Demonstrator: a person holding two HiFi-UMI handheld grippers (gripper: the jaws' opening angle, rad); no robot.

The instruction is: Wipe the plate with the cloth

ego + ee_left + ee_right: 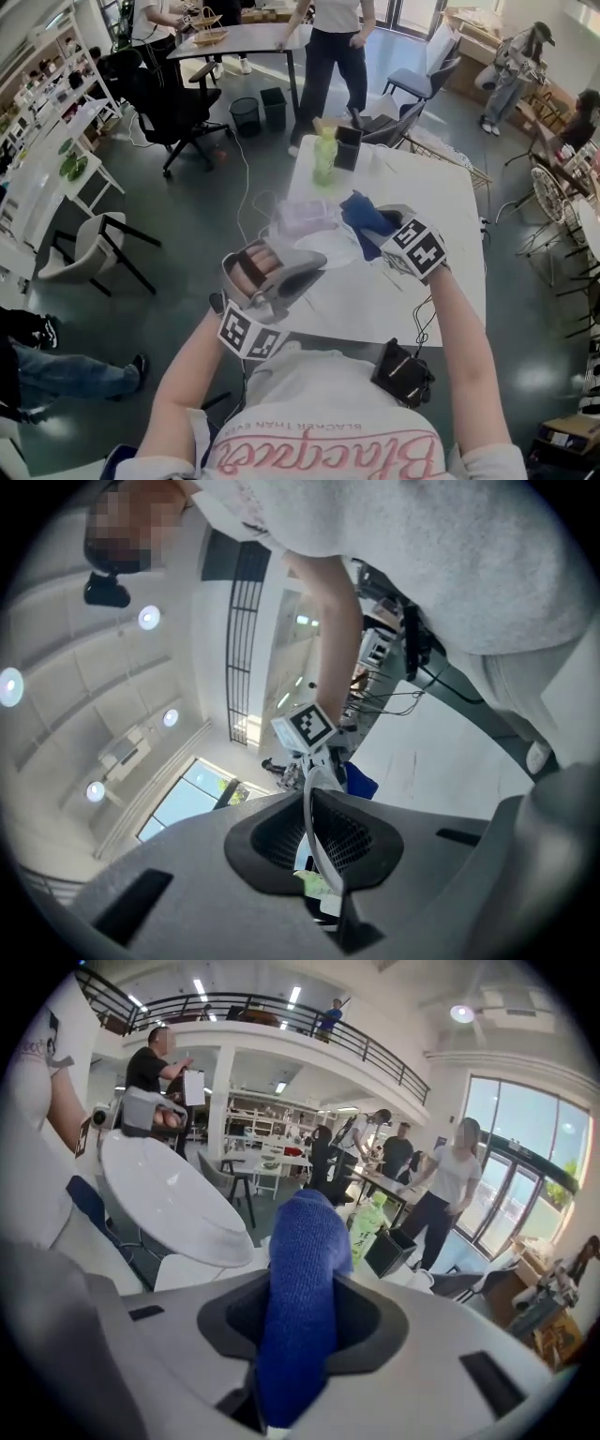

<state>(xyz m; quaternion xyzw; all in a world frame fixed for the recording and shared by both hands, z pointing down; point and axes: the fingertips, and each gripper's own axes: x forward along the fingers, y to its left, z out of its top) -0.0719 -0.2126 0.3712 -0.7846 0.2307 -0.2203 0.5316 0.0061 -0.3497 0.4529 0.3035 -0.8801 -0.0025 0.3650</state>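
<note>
- Head view: gripping the plate (pixel 330 246) by its near rim with the left gripper (pixel 302 269), jaws clenched hard on it, above the near part of the table (pixel 412 291). Tilted up off the tabletop, with the long line running roughly from 8 to 2 o'clock.
- Same view: pinching the cloth (pixel 364 217) in the right gripper (pixel 380 232), jaws squeezed on a bunched fold. Lying just beside the plate's far end, at about 2 o'clock from it; touching or apart, impossible to say from here. Well clear of the bottle (pixel 324 157) at 12 o'clock.
- Left gripper view: looking along the left gripper (pixel 319 855) at the plate edge-on, only a thin white rim (pixel 307 803) nipped between the pads. Beyond it at 12 o'clock, the right gripper (pixel 323 757), with a corner of the cloth (pixel 361 782) at 1 o'clock.
- Right gripper view: filling the right gripper (pixel 300 1335) from pad to pad, the cloth (pixel 302 1260), standing up and flopping forward. At 10 o'clock from those jaws, the plate (pixel 164 1194), face turned towards the cloth, long axis from 10 to 4 o'clock, held at its upper-left rim by the left gripper (pixel 141 1129). Near, yet with a visible gap between cloth and plate. Past the cloth at 1 o'clock, the bottle (pixel 367 1227).
- Judged from this: no contact yet. Probably calls for carrying the cloth towards 10 o'clock onto the plate's face, then rubbing along that 10-to-4 line. Best done with the right hand, the left only presenting the plate.
</note>
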